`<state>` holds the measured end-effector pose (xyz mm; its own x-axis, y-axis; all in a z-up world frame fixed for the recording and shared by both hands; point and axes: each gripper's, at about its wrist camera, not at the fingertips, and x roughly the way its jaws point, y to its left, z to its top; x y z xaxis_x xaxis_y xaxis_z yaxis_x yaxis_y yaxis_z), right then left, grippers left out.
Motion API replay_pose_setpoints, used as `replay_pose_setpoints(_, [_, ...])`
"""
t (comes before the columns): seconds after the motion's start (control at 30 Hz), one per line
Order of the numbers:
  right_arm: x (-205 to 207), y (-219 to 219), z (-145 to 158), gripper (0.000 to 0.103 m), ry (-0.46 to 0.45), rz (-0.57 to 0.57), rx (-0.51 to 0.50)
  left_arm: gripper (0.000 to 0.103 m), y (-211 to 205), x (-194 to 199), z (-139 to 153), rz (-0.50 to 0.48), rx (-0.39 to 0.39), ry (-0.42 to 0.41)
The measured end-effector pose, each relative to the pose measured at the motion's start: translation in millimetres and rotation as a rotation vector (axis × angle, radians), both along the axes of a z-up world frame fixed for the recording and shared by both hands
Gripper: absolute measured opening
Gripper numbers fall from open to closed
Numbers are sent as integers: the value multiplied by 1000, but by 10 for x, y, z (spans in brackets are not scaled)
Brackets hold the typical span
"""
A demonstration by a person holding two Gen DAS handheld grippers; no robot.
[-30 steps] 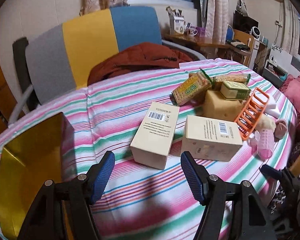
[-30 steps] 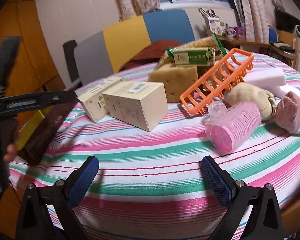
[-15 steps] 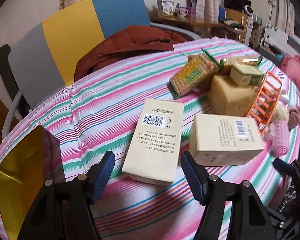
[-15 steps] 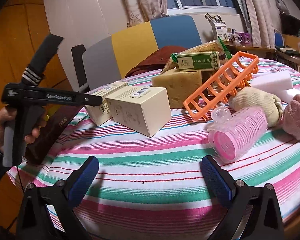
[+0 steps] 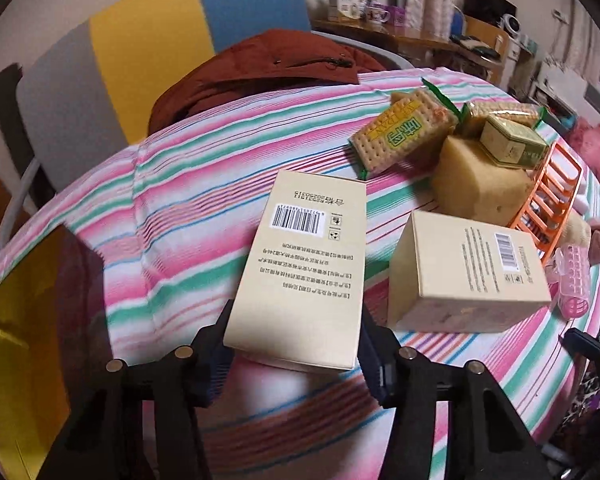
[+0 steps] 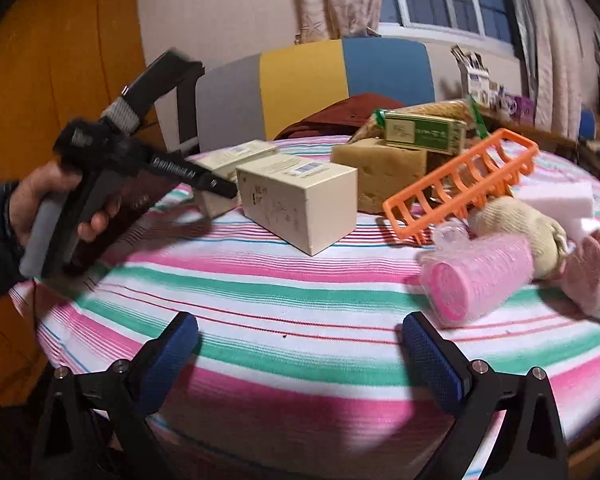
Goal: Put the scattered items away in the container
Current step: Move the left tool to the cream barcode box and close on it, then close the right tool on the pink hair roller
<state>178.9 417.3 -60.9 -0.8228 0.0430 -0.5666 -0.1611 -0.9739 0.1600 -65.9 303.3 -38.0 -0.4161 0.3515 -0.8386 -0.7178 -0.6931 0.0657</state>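
Note:
In the left wrist view my left gripper [image 5: 294, 344] straddles the near end of a long beige box [image 5: 304, 264] lying on the striped tablecloth; its jaws stand open on either side of the box, close to its sides. A second beige box [image 5: 468, 268] lies just to the right. A gold-lined dark container [image 5: 16, 340] stands open at the left. In the right wrist view my right gripper [image 6: 300, 344] is open and empty above the cloth, short of the second beige box [image 6: 300, 196] and a pink hair roller [image 6: 480, 276].
Further right lie a yellow sponge [image 5: 476, 184], a green tin [image 5: 512, 144], cracker packs [image 5: 404, 128], an orange rack [image 5: 548, 196] and rolled socks [image 6: 520, 232]. A white foam block [image 6: 560, 200] sits behind. A chair with a red jacket [image 5: 260, 68] stands beyond the table.
My left gripper has moved forward and down until its open jaws flank the near end of the long beige box. My right gripper has stayed open and shifted only slightly.

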Motion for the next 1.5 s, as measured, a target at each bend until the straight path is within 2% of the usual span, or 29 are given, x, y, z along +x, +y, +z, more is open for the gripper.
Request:
replay_pose_setpoints(0.1, [129, 112, 58, 103, 14, -38, 1, 52, -153, 142, 41, 32, 21, 6])
replay_pose_setpoints(0.2, [216, 240, 111, 103, 19, -122, 38, 51, -273, 320, 79, 30, 43, 12])
replay_pose_setpoints(0.33, [227, 408, 157, 103, 40, -207, 68, 51, -355, 567, 106, 9, 61, 33])
replay_pose_setpoints(0.43, [119, 491, 165, 103, 11, -268, 111, 51, -389, 656, 101, 4, 68, 30])
replay_pose_setpoints(0.63, [-102, 720, 131, 103, 14, -338, 61, 51, -427, 716, 14, -4, 81, 18])
replay_pose_setpoints(0.8, [-214, 774, 133, 103, 29, -319, -42, 51, -436, 735, -13, -7, 99, 29])
replay_pose_setpoints(0.87, [-229, 752, 134, 103, 44, -257, -148, 51, -445, 728, -18, -6, 104, 24])
replay_pose_setpoints(0.97, [-231, 619, 127, 103, 25, -158, -228, 52, -450, 706, -47, -3, 107, 8])
replay_pose_setpoints(1.17, [-284, 477, 111, 103, -31, -134, -63, 52, -434, 720, -141, 1, 82, 2])
replay_pose_setpoints(1.37, [-411, 501, 103, 103, -64, -137, 23, 52, -442, 751, -94, 5, 102, 29])
replay_pose_setpoints(1.5, [-414, 472, 72, 101, -68, -115, 11, 53, -422, 755, -48, -7, 115, 79])
